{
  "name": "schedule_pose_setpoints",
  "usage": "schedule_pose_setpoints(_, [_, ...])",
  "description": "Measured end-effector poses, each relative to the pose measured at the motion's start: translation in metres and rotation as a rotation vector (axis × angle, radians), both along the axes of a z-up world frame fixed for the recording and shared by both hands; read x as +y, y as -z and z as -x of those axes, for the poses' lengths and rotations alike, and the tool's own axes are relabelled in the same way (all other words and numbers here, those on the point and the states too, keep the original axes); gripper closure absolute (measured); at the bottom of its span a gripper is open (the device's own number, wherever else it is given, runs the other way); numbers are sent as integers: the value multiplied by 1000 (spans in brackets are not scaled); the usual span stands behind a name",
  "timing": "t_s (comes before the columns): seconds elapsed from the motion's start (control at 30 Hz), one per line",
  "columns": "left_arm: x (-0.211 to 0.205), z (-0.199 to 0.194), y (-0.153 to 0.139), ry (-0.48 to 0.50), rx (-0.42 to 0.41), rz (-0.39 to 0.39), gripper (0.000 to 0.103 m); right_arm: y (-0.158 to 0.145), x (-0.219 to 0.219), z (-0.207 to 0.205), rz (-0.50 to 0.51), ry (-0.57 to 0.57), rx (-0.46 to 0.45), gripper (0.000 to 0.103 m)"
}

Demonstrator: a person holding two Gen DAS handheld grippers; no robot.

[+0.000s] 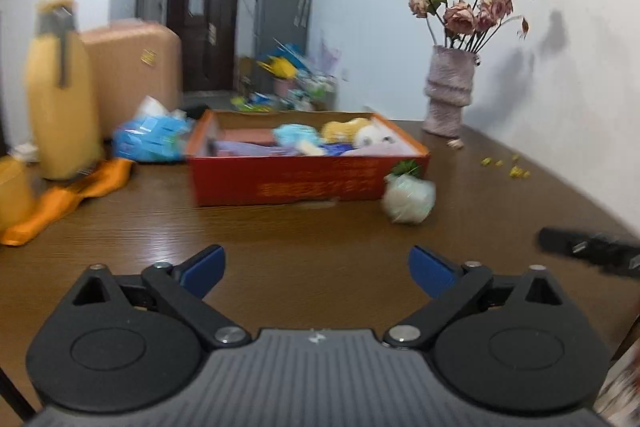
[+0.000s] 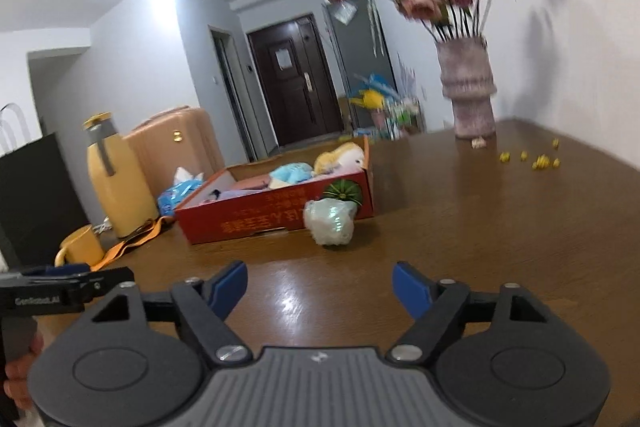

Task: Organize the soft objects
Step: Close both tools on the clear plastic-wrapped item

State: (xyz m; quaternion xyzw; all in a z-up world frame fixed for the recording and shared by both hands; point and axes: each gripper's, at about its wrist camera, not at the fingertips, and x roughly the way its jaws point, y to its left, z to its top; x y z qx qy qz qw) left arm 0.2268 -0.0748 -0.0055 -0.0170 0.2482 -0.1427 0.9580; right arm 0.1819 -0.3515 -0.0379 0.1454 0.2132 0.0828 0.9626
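Item 1: left gripper, blue-padded jaws spread wide over the brown wooden table, nothing between them
Item 2: right gripper, jaws apart, a little narrower than the left pair, empty, above the same table
Item 3: red cardboard box, open-topped, on the table ahead of both grippers; holds a light blue plush, a yellow-and-white plush and flat pink and purple soft pieces, blurred
Item 4: pale green soft ball with a green leafy top, on the table, touching the box's front right corner, outside it
Item 5: orange cloth, lying on the table left of the box, beside a yellow flask
Item 6: blue packet bundle, just left of the box
Item 7: ribbed vase of dried roses, far right corner by the wall; yellow crumbs scattered near it
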Motion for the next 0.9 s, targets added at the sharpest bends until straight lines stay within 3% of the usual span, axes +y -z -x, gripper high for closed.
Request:
schedule_pose_setpoints(0.23, [-53,-110,3,111,90,84,23,18,-30,-127,-167,-47,109,48])
schedule_pose_setpoints(0.37, [-82,-162,20,200,185,129,30,32,-32,-177,-220,-53,163,50])
schedule_pose_setpoints(0.4, [-86,-171,25,217,212,138,35,35,-33,-185,-237,-54,170,52])
schedule_pose_setpoints(0.43, [-90,-183,32,225,246,143,48,39,-32,-194,-251,-55,181,54])
schedule_pose_setpoints(0.47, [-91,-191,38,229,272,152,58,42,-32,-200,-259,-53,191,66])
schedule_pose_setpoints(0.5, [-92,-198,44,237,295,167,80,46,-32,-206,-269,-57,203,79])
schedule_pose_setpoints(0.53, [-91,-204,49,257,320,189,85,51,-32,-213,-288,-74,220,83])
schedule_pose_setpoints(0.6, [-89,-205,54,269,330,207,91,57,-31,-218,-327,-99,236,91])
schedule_pose_setpoints(0.73, [-83,-190,47,282,311,192,95,50,-25,-208,-340,-123,217,98])
schedule_pose_setpoints(0.9, [-61,-128,21,285,239,175,95,26,4,-147,-290,-159,139,99])
